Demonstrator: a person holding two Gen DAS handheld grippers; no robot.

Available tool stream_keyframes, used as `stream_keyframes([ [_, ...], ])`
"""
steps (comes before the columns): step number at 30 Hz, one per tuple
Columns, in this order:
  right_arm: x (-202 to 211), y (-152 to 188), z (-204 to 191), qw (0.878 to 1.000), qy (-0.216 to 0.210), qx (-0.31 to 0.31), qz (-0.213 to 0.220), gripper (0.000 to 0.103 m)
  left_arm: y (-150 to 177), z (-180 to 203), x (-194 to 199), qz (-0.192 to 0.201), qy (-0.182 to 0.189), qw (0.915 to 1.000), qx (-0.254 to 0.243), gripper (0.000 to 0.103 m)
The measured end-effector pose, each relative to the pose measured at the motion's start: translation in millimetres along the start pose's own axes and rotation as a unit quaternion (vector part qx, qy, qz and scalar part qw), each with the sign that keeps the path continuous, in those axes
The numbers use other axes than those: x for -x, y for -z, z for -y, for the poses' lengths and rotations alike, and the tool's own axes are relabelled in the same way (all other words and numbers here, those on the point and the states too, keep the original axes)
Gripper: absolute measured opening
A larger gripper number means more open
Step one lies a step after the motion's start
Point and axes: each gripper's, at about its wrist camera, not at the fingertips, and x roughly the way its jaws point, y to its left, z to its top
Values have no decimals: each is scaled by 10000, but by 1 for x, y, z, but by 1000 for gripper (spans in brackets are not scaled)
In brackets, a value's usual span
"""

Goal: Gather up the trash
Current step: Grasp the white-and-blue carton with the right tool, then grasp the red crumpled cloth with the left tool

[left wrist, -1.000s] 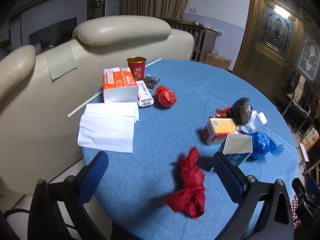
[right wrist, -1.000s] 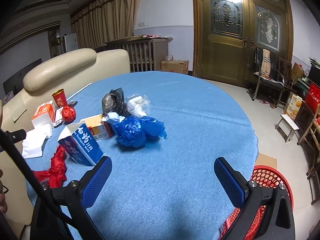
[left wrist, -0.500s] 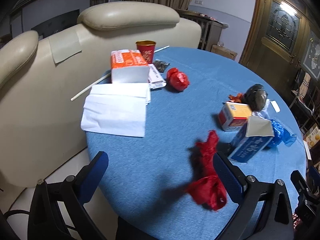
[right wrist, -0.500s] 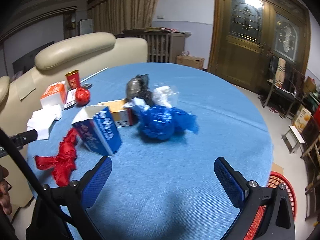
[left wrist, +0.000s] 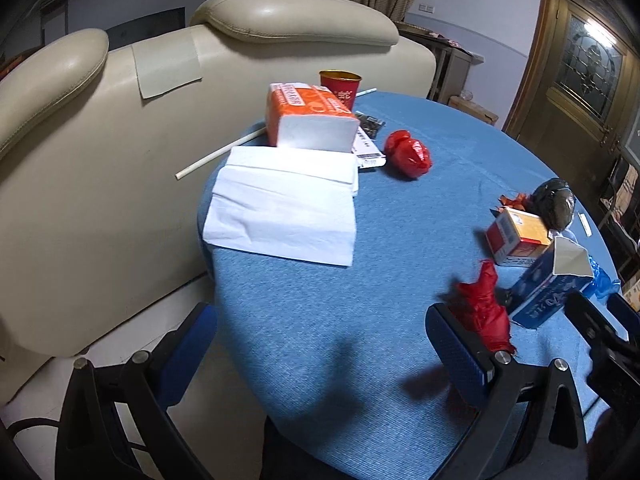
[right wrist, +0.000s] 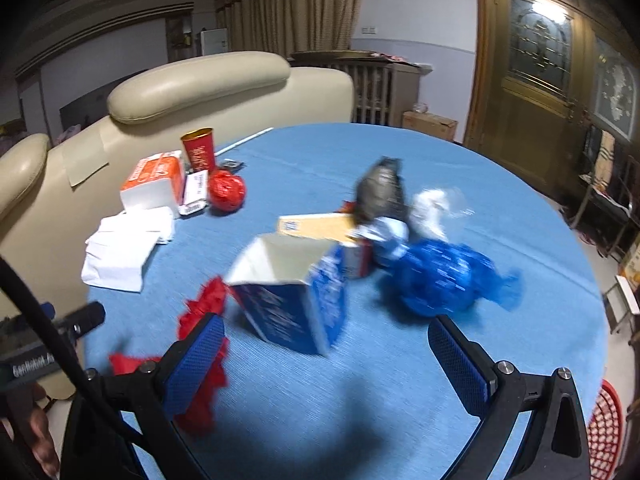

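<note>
Trash is scattered over a round table with a blue cloth (right wrist: 360, 380). An open-topped blue carton (right wrist: 292, 292) stands just ahead of my right gripper (right wrist: 328, 364), which is open and empty. Right of the carton is a crumpled blue plastic bag (right wrist: 440, 276). A red crumpled bag (right wrist: 200, 320) lies beside the right gripper's left finger. My left gripper (left wrist: 324, 352) is open and empty over the table's near edge. The red bag (left wrist: 484, 312) touches or sits just behind its right finger (left wrist: 456, 344). The blue carton (left wrist: 552, 284) lies beyond it.
Also on the table: an orange box (right wrist: 320, 224), a dark bag (right wrist: 380, 188), clear plastic (right wrist: 436, 208), a red foil ball (left wrist: 408, 152), a tissue pack (left wrist: 312, 120), white napkins (left wrist: 284, 204) and a red cup (left wrist: 340, 88). A cream sofa (left wrist: 100, 140) borders the left. A red basket (right wrist: 606, 432) sits on the floor.
My right gripper has moved in toward the blue carton, now large and close. The left gripper has swung left, so the red bag has slid over to its right finger.
</note>
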Motion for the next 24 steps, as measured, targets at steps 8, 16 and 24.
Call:
stream_keyframes([
  [8,-47,-12,-23,9999,-29,76,-150,84,2,0,2,73,73,9999,-78,103],
  [16,-42,-13,-2,9999,-111,-43,-111,59,5,33,4,34,380,9986,-372,103],
  [24,8,-3,41,9990,15,-372,264,59,13,92,-8,-154,640,9928,-998,103],
])
